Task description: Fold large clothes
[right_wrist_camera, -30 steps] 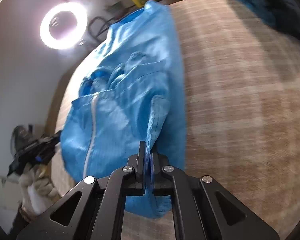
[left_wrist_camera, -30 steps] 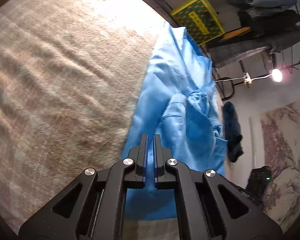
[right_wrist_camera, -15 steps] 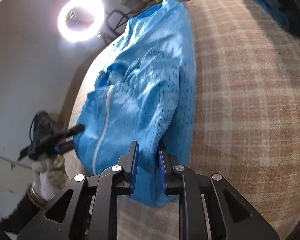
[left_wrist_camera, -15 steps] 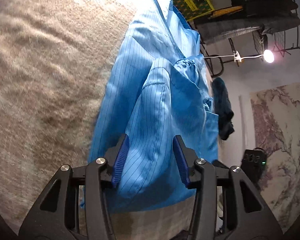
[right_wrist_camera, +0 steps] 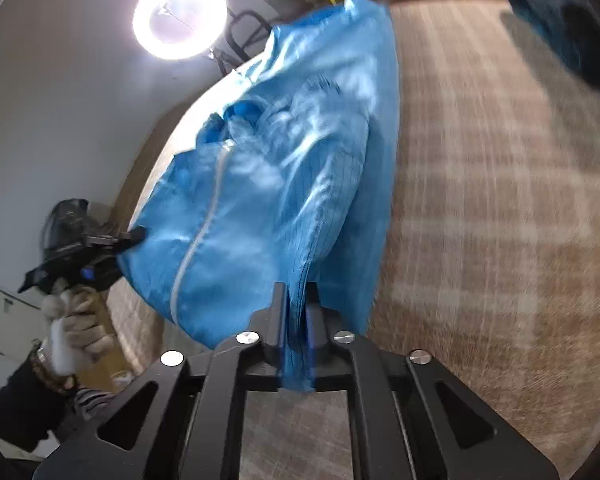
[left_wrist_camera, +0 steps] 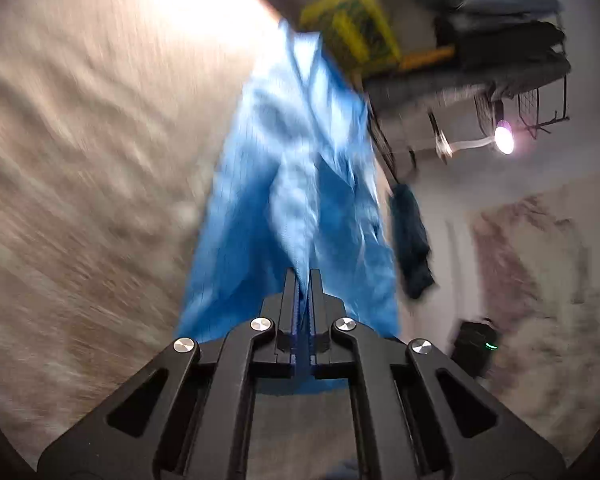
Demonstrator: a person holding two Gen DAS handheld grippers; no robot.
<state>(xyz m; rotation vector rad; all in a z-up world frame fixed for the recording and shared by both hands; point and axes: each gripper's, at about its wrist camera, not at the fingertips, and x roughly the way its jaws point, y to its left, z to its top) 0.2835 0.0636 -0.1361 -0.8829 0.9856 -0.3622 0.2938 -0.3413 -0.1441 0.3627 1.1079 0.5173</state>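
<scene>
Left gripper [left_wrist_camera: 303, 276]: jaws drawn nearly together, pinching a fold of the blue garment [left_wrist_camera: 296, 200]. Cloth runs from the fingertips toward 12 o'clock, over the beige plaid surface [left_wrist_camera: 92, 168], which fills the 9 o'clock side. View is motion-blurred.

Right gripper [right_wrist_camera: 296, 292]: jaws narrow, clamped on a bunched edge of the blue garment [right_wrist_camera: 276, 184]; a tail of fabric hangs down between the fingers. The garment billows up toward 11 o'clock, white zipper [right_wrist_camera: 198, 236] running along its front. Plaid surface [right_wrist_camera: 500, 200] spans the 3 o'clock side.

In the right wrist view, at 9 o'clock, the left gripper [right_wrist_camera: 134, 236] grips the garment's opposite edge, held by a gloved left hand [right_wrist_camera: 76, 320].

Ring light [right_wrist_camera: 180, 14] glares at 11 o'clock. A dark blue cloth [right_wrist_camera: 556, 28] lies at 1 o'clock.
</scene>
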